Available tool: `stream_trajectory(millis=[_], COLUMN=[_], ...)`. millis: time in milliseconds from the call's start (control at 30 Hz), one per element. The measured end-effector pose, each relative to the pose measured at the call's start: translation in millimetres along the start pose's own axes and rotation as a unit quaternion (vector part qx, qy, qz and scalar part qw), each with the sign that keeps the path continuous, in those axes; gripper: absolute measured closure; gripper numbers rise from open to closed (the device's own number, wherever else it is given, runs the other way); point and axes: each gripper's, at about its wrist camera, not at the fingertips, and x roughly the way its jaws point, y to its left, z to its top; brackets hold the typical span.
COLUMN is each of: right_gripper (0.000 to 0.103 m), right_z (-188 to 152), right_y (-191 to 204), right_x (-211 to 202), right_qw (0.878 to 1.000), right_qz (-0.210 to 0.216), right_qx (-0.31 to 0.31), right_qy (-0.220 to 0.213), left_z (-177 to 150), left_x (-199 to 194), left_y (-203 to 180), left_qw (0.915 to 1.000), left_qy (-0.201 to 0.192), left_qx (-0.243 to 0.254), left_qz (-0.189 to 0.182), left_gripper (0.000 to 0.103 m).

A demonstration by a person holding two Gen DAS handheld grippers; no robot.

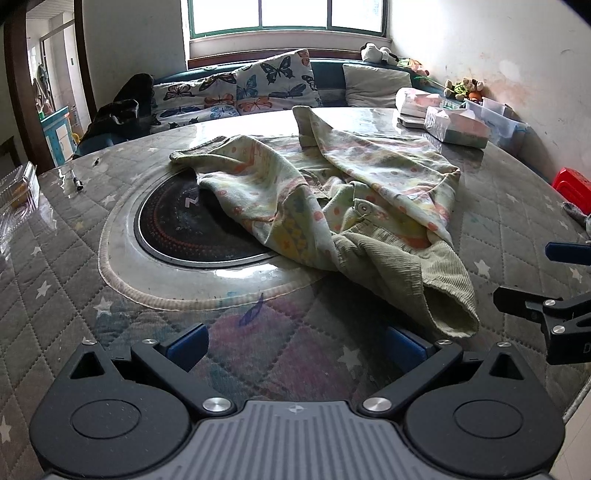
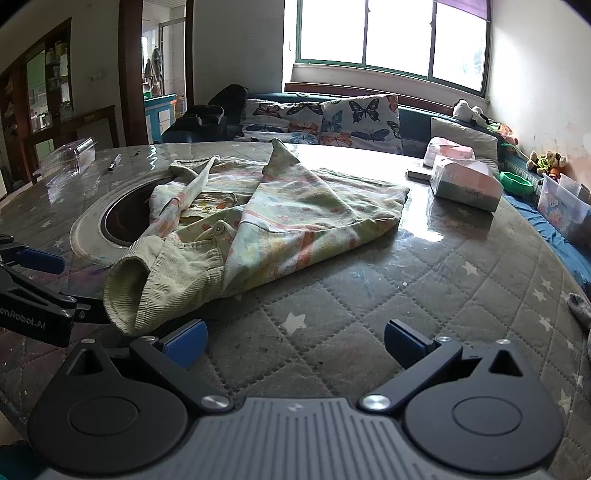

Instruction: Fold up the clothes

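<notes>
The pale green jacket [image 1: 332, 192] is lying crumpled on the quilted tabletop [image 1: 55, 280], its printed lining turned outward and one corduroy sleeve cuff [image 1: 454, 314] reaching toward the near edge. In the left wrist view, the left claw [image 1: 297, 345] is hovering with its blue pads spread wide, gripping nothing, the cuff lying just beyond its right pad at about 1 o'clock. The right claw [image 2: 295, 341] is likewise gaping wide and holding nothing; in its view the cuff [image 2: 125, 295] is sitting at about 10 o'clock. Part of the garment is draping over the round black cooktop [image 1: 192, 229] sunk into the tabletop. Farther off, at 2 o'clock, tissue packs [image 1: 456, 127] are sitting near the wall, and butterfly cushions [image 1: 273, 79] are lining the bench beneath the window [image 1: 284, 14].
</notes>
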Motion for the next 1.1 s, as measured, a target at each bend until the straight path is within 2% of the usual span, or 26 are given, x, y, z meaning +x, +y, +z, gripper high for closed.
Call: stream_trajectory(millis=[300, 600, 833, 1100], right_gripper=[0.000, 0.000, 0.001, 0.010], right_z=[7.0, 25.2, 57.0, 112.5], right_y=[-0.9, -4.3, -9.1, -20.8], right_x=[2.3, 13.1, 37.7, 87.4], right_qw=[1.000, 1.000, 0.999, 0.999], right_qz=[-0.001, 0.011, 0.022, 0.033], right_qx=[-0.006, -0.014, -0.028, -0.019], right_qy=[-0.002, -0.002, 0.000, 0.006], left_z=[5.3, 26.2, 54.0, 87.2], left_x=[-0.4, 0.4, 6.4, 33.5], left_y=[4.6, 19.4, 29.1, 31.5], left_qw=[1.0000, 0.9997, 0.9990, 0.9983], left_qy=[-0.003, -0.016, -0.040, -0.044], left_qx=[-0.004, -0.011, -0.019, -0.027], left_qz=[0.001, 0.015, 0.004, -0.027], left_gripper=[0.000, 0.000, 0.000, 0.000])
